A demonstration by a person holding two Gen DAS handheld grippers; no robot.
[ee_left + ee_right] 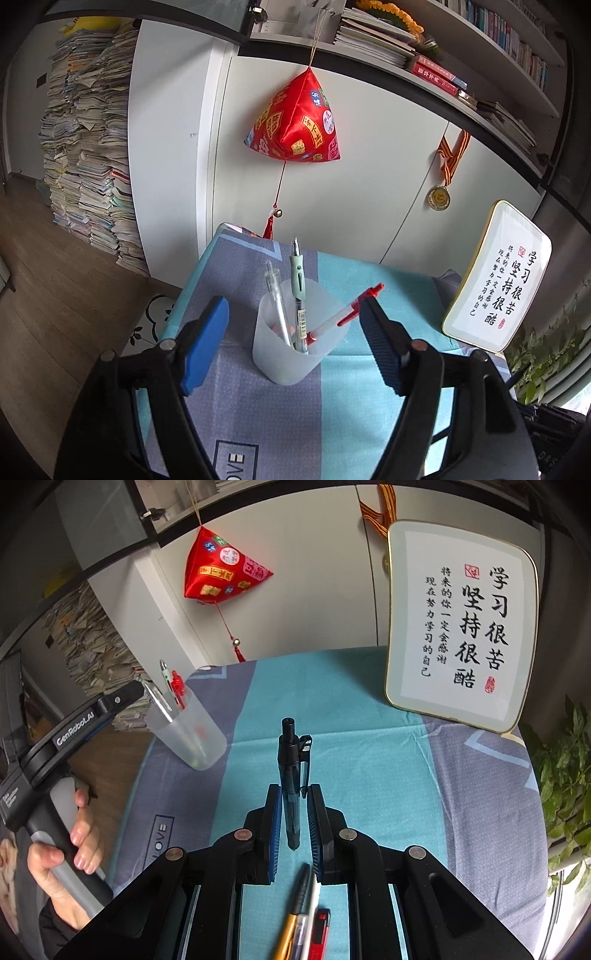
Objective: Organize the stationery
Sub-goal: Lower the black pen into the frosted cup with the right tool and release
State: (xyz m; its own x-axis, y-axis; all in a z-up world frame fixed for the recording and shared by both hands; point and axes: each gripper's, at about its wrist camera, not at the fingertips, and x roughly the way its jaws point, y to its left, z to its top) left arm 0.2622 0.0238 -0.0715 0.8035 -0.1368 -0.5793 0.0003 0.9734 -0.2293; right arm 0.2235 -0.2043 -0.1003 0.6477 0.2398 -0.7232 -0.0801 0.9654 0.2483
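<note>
The table (369,709) under me wears a cloth in bands of teal and grey-blue, reaching away to the white cabinet doors (369,177) at the far side. A framed calligraphy plaque (458,624) leans upright at the far right of the table, and a red padded ornament (295,122) hangs from a cord in front of the doors. A tall stack of papers (88,147) stands on the floor at the far left.

My left gripper (295,314) stands wide open, its blue pads on either side of the translucent cup (295,343) and clear of it. The cup sits at the left of the table. In it stand a clear pen (277,299) and a pale green pen (298,280), while a white pen with a red cap (347,314) leans to the right, its cap close by my right-hand pad; I cannot tell whether they touch.

My right gripper (293,808) is closed on a dark blue pen (291,775), which I hold upright above the near middle of the cloth, clip end up. Below it, at the near edge, lie an orange pen (291,923) and a red-and-black one (319,934).
</note>
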